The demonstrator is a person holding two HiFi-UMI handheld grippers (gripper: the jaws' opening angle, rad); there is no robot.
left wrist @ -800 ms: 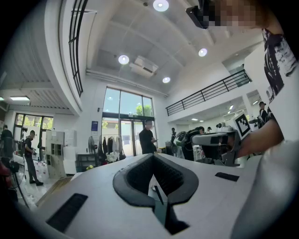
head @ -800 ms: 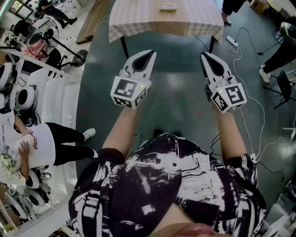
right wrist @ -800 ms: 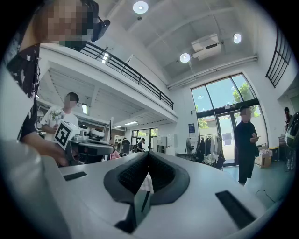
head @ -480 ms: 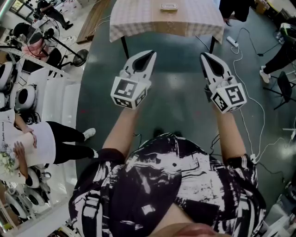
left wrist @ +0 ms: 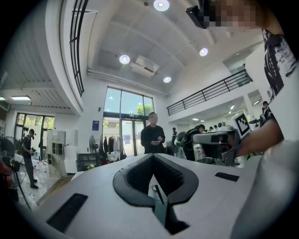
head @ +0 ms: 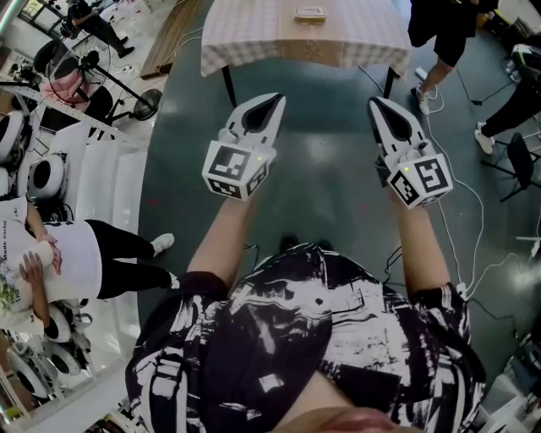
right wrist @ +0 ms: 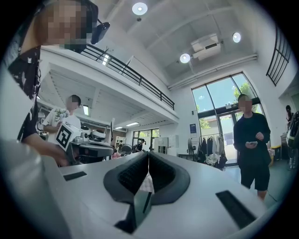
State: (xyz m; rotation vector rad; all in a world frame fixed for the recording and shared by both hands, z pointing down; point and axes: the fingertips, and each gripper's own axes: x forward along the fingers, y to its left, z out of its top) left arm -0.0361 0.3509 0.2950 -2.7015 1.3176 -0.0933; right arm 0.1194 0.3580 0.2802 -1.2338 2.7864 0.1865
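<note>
I hold both grippers up in the air, side by side over a dark floor, each with nothing in it. My left gripper [head: 275,99] is shut, its white jaws meeting at the tip, and the marker cube [head: 236,169] sits by my hand. My right gripper [head: 374,101] is shut too, level with the left. In the left gripper view the left gripper [left wrist: 153,155] points at a tall glass entrance, with the black pads [left wrist: 140,175] closed to a point. In the right gripper view the right gripper [right wrist: 148,153] looks the same. A table with a checked cloth [head: 254,42] stands ahead, bearing a small tray [head: 309,13].
A person in black [head: 439,25] walks by the table's right corner. Another in a white shirt [head: 76,262] stands at the left beside white machines [head: 42,173]. Cables and a power strip [head: 425,76] lie on the floor at right; a fan stand [head: 144,103] is at the left.
The person in black has walked into the head view at upper right and looks nearer in both gripper views. My right gripper shifted very slightly; both stay shut.
</note>
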